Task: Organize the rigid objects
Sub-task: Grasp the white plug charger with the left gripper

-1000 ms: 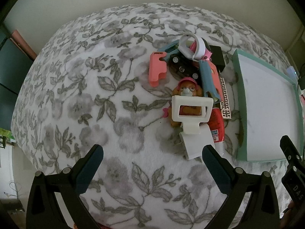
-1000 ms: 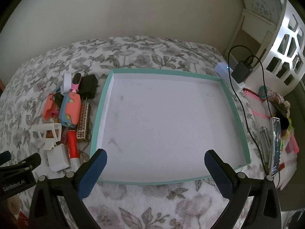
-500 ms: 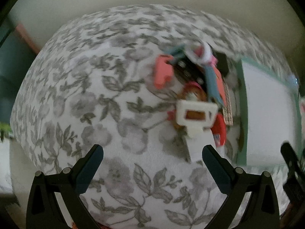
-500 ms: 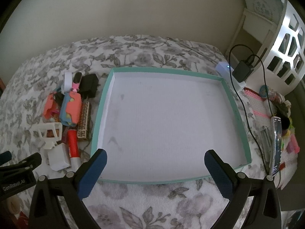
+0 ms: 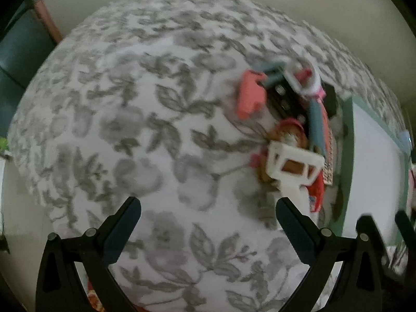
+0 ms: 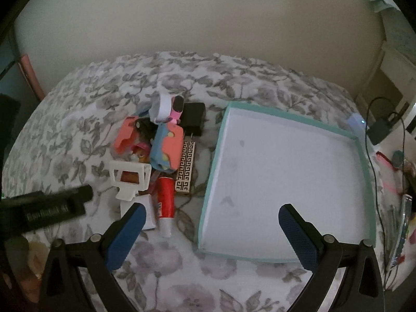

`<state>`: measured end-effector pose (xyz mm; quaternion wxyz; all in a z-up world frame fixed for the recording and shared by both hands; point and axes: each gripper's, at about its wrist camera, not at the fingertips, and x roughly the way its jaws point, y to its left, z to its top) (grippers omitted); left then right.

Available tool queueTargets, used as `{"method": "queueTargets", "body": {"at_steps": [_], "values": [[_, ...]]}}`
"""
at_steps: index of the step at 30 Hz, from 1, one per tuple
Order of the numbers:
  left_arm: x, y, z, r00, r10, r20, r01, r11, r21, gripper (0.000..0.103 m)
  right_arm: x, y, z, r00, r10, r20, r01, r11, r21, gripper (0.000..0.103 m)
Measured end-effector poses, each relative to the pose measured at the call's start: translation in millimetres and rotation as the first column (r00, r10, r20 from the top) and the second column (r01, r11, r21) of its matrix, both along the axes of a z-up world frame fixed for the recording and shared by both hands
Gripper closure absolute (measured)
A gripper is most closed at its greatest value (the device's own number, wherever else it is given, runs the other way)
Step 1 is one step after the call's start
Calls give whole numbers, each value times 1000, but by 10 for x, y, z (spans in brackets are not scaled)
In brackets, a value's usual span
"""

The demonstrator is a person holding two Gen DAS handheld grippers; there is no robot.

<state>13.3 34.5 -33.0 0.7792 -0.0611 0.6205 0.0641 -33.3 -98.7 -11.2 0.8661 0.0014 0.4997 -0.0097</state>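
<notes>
Two handheld grippers hover, jaws spread wide and empty, over a floral bedspread (image 6: 234, 78) beside a heap of small objects

The left gripper (image 5: 208, 228) hangs over bare cloth with the heap up to its right; the right gripper (image 6: 212, 234) faces the near edge of a teal-rimmed white tray (image 6: 217, 156). Just left of the tray lie a white plastic frame (image 6: 130, 179), a red tube (image 6: 166, 197), a coral piece (image 6: 124, 137), a blue-and-coral case (image 6: 167, 149), a patterned strip (image 6: 185, 167) and a black adapter (image 6: 193, 118), piled and touching

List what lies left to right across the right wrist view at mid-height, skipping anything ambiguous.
left gripper → white plastic frame → red tube → patterned black-and-cream strip → teal-rimmed tray → black cable
</notes>
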Motion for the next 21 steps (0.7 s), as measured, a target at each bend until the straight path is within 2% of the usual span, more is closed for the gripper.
{"method": "queueTargets", "body": {"at_steps": [3, 6, 11, 18, 21], "values": [[47, -65, -109, 999, -12, -32, 10, 998, -60, 0, 64, -173, -25, 998, -64, -15, 64, 998, 14, 2], [86, -109, -170, 999, -11, -44, 8, 997, -77, 0, 152, -399, -75, 986, -162, -50, 163, 986, 34, 2], [152, -252, -253, 997, -40, -61, 33, 993, -112, 0, 300, -610, -86, 963, -253, -94, 260, 962, 77, 2], [222, -553, -378, 990, -118, -82, 110, 989, -98, 1, 421, -591, -42, 961, -261, -94, 269, 959, 89, 2], [245, -647, -440, 986, -137, -95, 128, 987, -95, 13, 415, -568, -43, 965, -248, -88, 253, 966, 51, 2]]}}
